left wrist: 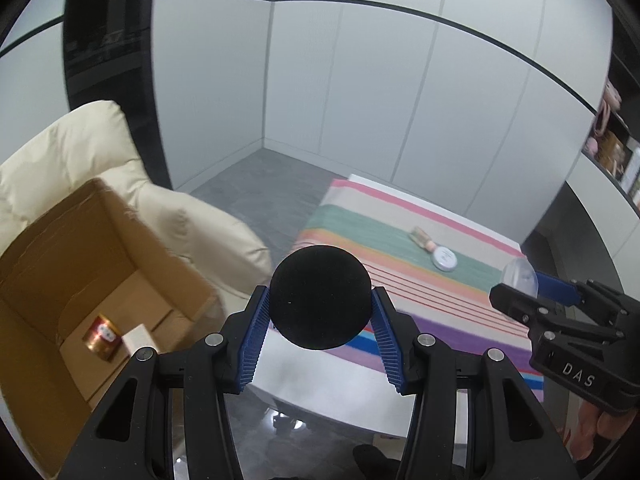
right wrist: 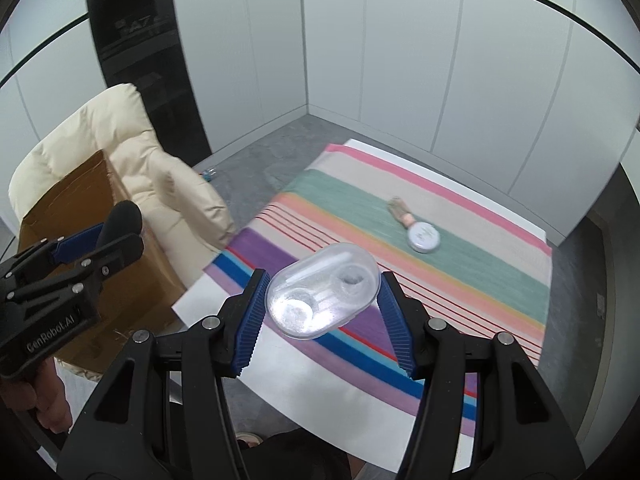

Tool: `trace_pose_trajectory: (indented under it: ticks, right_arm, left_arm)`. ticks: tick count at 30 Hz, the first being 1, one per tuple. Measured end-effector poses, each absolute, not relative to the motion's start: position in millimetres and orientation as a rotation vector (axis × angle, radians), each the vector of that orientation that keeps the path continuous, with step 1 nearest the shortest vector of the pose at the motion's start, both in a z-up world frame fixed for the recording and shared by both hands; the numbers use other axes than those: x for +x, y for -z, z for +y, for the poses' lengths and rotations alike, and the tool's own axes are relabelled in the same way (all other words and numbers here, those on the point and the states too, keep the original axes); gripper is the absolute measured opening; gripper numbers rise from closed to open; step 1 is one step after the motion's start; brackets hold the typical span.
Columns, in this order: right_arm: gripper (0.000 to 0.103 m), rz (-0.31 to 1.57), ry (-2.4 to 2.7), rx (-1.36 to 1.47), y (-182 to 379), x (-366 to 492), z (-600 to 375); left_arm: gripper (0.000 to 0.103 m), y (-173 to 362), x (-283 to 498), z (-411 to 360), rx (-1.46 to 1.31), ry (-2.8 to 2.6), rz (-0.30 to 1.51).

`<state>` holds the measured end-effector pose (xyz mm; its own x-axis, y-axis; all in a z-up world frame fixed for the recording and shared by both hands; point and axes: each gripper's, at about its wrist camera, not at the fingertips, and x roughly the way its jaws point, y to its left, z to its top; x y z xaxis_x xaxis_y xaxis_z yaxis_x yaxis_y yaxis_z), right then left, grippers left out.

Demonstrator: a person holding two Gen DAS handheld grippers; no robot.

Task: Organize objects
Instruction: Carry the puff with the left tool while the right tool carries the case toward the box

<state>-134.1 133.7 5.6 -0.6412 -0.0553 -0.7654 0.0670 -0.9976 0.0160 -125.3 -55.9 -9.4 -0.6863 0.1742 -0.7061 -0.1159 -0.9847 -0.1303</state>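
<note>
Presently we carry two items toward the box (left wrist: 80, 248), lower left.
Left gripper (left wrist: 320, 312) clamps a black disc (left wrist: 320, 296); right gripper (right wrist: 322, 300) clamps a clear case (right wrist: 322, 290), apparently for boxing.

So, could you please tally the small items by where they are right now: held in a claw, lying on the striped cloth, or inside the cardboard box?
Held in a claw: 2, black round disc, clear oval case
On the striped cloth: 2, white round tin, small doll-like figure
In the cardboard box: 2, red-gold can, white carton
Total: 6
</note>
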Motion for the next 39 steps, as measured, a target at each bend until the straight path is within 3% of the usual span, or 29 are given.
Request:
trace_pose_trajectory:
  ticks: [14,39]
  right_arm:
    - [0.058,0.077,2.69,1.235,-7,-149,61]
    - [0.058,0.19,2.512,1.149,-9,-156,-57]
  left_arm:
    - [0.052,6,-117,-140,-1.188,-2.865,-0.234]
    - [0.052,11,-78,-237,-1.262,-3.008,-0.298]
